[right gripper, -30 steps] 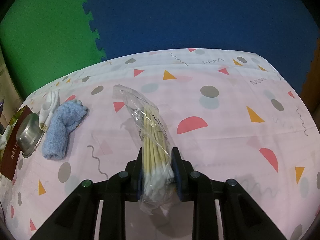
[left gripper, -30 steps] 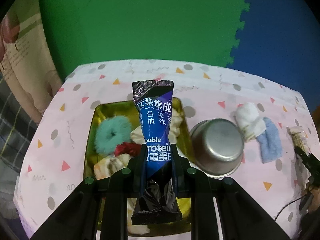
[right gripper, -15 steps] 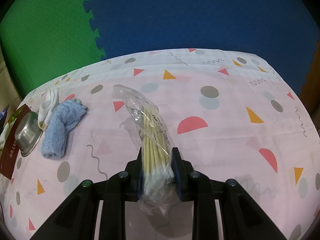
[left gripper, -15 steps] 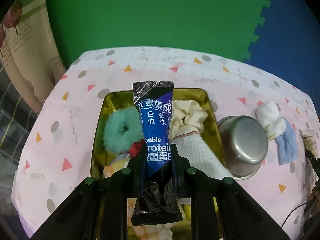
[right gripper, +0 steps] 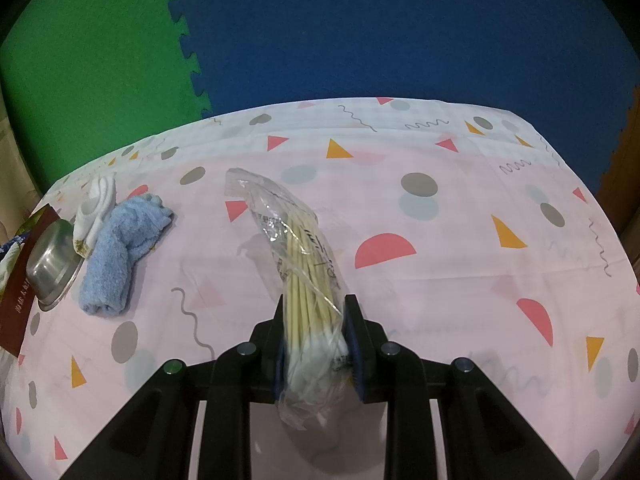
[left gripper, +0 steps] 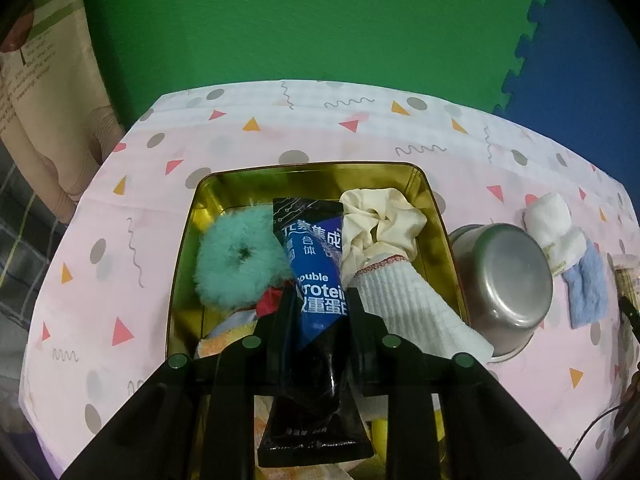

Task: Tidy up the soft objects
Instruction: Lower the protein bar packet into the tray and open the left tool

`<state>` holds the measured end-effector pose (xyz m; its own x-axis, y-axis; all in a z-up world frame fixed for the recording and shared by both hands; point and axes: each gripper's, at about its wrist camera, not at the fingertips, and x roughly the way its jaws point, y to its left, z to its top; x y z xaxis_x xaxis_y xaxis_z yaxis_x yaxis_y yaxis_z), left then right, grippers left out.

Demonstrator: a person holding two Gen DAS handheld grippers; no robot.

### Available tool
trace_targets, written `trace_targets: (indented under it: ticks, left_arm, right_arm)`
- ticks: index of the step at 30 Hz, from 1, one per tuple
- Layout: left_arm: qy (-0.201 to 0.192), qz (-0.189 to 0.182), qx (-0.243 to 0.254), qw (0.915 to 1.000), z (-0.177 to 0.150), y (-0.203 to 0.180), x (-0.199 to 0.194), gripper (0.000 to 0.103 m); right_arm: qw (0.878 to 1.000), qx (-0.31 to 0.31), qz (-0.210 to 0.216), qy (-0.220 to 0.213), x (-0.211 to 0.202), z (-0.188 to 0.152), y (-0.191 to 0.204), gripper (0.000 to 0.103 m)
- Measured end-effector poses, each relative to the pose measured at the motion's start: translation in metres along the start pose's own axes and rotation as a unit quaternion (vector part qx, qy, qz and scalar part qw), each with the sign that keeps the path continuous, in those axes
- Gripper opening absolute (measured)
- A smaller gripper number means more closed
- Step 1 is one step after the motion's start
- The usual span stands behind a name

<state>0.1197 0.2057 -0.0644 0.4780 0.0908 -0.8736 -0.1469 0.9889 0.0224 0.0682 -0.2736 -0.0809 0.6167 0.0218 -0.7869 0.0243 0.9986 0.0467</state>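
Observation:
My left gripper (left gripper: 320,296) hangs over a gold tin (left gripper: 312,172). A blue and black protein packet (left gripper: 316,264) stands between its jaws, which are opening; the packet leans left and rests loosely on the soft things below. In the tin lie a teal fluffy scrunchie (left gripper: 236,260), a cream scrunchie (left gripper: 380,224), a white ribbed sock (left gripper: 404,300) and some red and yellow cloth. My right gripper (right gripper: 316,304) is shut on a clear bag of cotton swabs (right gripper: 296,240) that lies on the pink patterned tablecloth (right gripper: 440,320).
An upturned steel bowl (left gripper: 508,280) sits just right of the tin. Beyond it lie a small white sock (left gripper: 554,228) and a folded blue towel (left gripper: 588,292); the right wrist view shows that towel (right gripper: 120,248) at its left. Green and blue foam mats cover the floor.
The left gripper came down closer over the tin. Its jaws widened, and the packet slid down a little and tipped to the left. The right gripper and its bag stayed still.

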Motion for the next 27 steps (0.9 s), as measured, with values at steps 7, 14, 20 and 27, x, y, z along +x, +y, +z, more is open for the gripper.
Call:
trace_targets:
  ticks: [7, 14, 20, 27]
  left_arm:
    - [-0.023, 0.003, -0.005, 0.9997, -0.002, 0.000, -0.018, 0.038]
    - [-0.061, 0.021, -0.007, 0.9979, -0.015, -0.006, -0.046, 0.046]
    - [-0.090, 0.026, -0.005, 0.9956, -0.032, -0.012, -0.066, 0.056]
    - [-0.089, 0.035, -0.026, 0.9951, -0.055, -0.003, -0.066, 0.061]
  right_arm:
    - [1.000, -0.004, -0.004, 0.001, 0.000, 0.000, 0.000, 0.026]
    - [1.000, -0.007, -0.007, 0.001, 0.000, 0.000, 0.001, 0.026]
    - [1.000, -0.013, -0.014, 0.002, 0.000, 0.000, 0.003, 0.026]
    - [0.999, -0.021, -0.024, 0.003, 0.000, 0.000, 0.006, 0.026]
